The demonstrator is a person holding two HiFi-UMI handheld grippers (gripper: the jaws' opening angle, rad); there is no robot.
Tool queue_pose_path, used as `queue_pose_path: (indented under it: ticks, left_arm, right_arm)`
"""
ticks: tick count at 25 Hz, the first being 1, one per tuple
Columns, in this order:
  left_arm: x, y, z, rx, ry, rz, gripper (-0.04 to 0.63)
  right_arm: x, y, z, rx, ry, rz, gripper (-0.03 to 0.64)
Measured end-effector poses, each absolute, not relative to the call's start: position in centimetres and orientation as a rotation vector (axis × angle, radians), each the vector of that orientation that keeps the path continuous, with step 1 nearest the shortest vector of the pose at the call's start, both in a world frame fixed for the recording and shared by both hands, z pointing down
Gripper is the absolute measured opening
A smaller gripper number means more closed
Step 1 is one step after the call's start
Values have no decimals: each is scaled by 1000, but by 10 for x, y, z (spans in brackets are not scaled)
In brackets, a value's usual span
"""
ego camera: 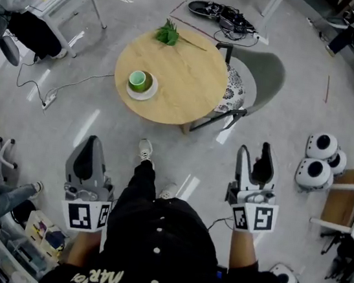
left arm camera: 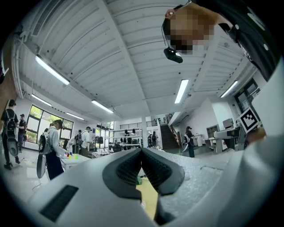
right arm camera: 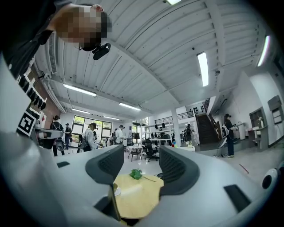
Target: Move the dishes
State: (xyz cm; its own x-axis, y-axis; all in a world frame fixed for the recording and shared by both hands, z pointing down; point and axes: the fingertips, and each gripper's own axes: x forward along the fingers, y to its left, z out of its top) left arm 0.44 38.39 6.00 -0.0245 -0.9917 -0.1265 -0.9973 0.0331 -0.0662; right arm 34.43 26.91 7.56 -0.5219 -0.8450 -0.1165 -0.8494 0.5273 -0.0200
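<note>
Left gripper (left arm camera: 141, 154): jaws pressed together, nothing in them. Right gripper (right arm camera: 141, 165): jaws apart, empty. Both are held near the person, well apart from the round table (ego camera: 185, 86). Green cup (ego camera: 138, 79) sits on white saucer (ego camera: 146, 94) at the table's left near edge. Leafy sprig (ego camera: 168, 33) lies at the far edge.

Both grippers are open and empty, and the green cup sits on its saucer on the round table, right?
Not quite: the left gripper is shut, jaws together with nothing between them, as the left gripper view shows. The right gripper is open and empty, and the green cup sits on its saucer on the round table.
</note>
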Motion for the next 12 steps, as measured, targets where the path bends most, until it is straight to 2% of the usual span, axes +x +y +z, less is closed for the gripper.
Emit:
queue_pose_path:
  ticks: [12]
  left_arm:
    - [-40, 298, 65, -2124, 2132, 67, 3]
  right_arm:
    - [302, 193, 83, -1519, 2651, 47, 225]
